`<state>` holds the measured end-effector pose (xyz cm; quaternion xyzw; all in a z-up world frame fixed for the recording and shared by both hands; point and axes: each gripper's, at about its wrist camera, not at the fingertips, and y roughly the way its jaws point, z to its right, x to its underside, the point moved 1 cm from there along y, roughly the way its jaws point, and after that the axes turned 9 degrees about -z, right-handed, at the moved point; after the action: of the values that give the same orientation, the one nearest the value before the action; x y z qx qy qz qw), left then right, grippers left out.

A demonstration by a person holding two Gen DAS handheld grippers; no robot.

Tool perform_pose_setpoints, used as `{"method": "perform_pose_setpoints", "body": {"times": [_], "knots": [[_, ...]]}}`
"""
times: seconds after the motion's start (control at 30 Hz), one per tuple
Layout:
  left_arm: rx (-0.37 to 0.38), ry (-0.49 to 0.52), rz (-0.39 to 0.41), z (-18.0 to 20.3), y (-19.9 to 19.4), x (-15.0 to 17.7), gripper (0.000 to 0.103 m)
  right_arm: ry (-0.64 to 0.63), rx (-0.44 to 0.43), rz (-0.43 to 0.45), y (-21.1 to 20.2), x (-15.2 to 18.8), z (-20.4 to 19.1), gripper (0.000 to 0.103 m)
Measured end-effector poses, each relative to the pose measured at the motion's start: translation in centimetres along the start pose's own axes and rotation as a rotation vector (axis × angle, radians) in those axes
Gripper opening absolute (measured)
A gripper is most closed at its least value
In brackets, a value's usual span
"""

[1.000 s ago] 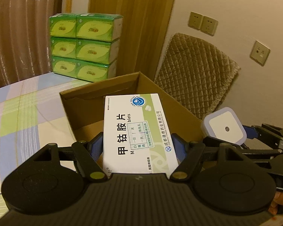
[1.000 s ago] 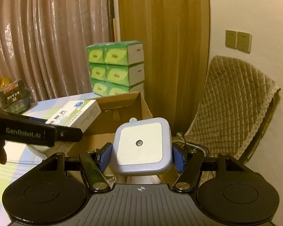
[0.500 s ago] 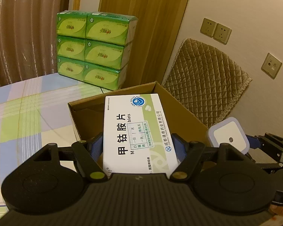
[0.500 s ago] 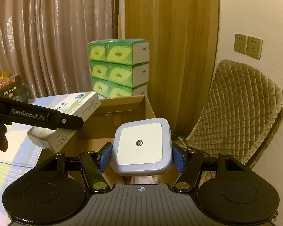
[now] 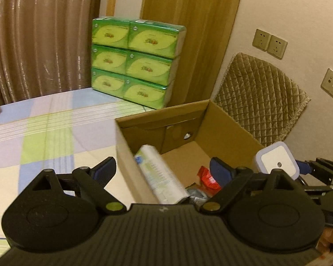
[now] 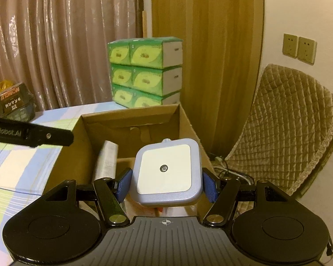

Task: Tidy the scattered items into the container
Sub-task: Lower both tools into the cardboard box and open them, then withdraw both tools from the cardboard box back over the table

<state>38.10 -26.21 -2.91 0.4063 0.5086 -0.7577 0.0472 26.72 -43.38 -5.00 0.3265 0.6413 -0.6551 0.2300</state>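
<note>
The right gripper has its jaws closed on the flat sides of the night light, above the cardboard box; it looks light, rigid, smooth-shelled. The left gripper gapes wide and empty; the medicine box leans inside.

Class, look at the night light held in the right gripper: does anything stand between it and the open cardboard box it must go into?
Nothing visible does. The night light hangs over the cardboard box, whose top is open below it.
</note>
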Motion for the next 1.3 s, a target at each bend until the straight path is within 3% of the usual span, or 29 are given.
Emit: {"method": "perform_pose_setpoints", "body": {"times": [0.33,0.47,0.5,0.53,0.57,0.83,1.3], "knots": [[-0.043,0.031,-0.004,-0.9,-1.1,0.7,0.09,-0.057,-0.026,0.006,1.4,-2.3,-1.7,0.063],[-0.052,0.035,-0.003,-1.3,-1.6,0.9,0.091,-0.084,-0.075,-0.004,2.3,-3.7,-2.3,0.063],[-0.054,0.033,-0.004,-1.4,-1.6,1.0,0.092,-0.094,-0.09,-0.001,2.5,-4.0,-2.5,0.067],[-0.056,0.031,-0.003,-1.6,-1.7,1.1,0.093,-0.104,-0.092,0.005,2.6,-4.3,-2.7,0.089],[-0.059,0.028,0.0,-1.7,-1.9,1.2,0.094,-0.107,-0.09,0.019,2.5,-4.5,-2.9,0.1],[-0.071,-0.015,0.007,-2.9,-3.7,3.3,0.1,-0.015,-0.073,0.057,-0.2,-3.4,-1.8,0.1],[-0.091,-0.087,0.001,0.9,-10.3,9.5,0.102,0.102,-0.051,0.03,-9.8,3.0,-0.4,0.101]]}}
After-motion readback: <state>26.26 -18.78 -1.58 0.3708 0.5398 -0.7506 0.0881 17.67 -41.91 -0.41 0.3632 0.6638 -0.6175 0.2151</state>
